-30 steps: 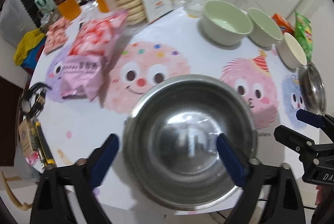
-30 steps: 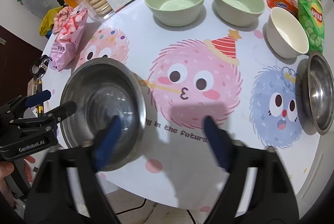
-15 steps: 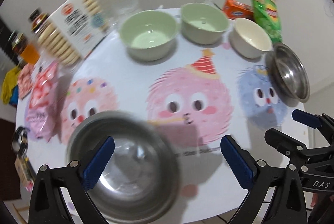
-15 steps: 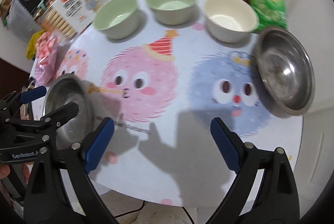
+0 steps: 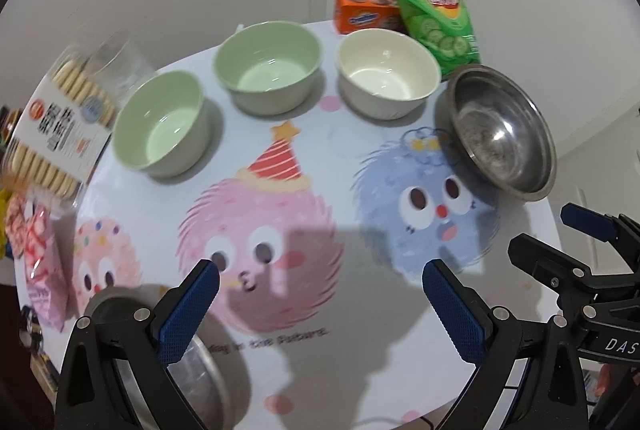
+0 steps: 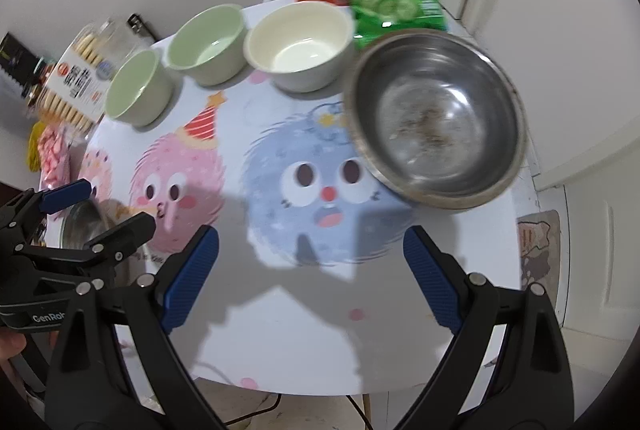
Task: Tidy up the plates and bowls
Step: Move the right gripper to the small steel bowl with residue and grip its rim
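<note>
Two green bowls and a cream bowl stand in a row at the table's far side. A steel bowl sits at the right edge; it also shows in the right wrist view. A second steel bowl lies at the near left, partly behind my left finger. My left gripper is open and empty over the table's near middle. My right gripper is open and empty, in front of the right steel bowl.
A biscuit box and a pink snack bag lie at the left. A green chip bag and an orange box stand at the back right. The cartoon tablecloth covers the round table.
Both grippers have swung right, away from the near-left steel bowl. The right steel bowl now looms larger in the right wrist view. Both stay open.
</note>
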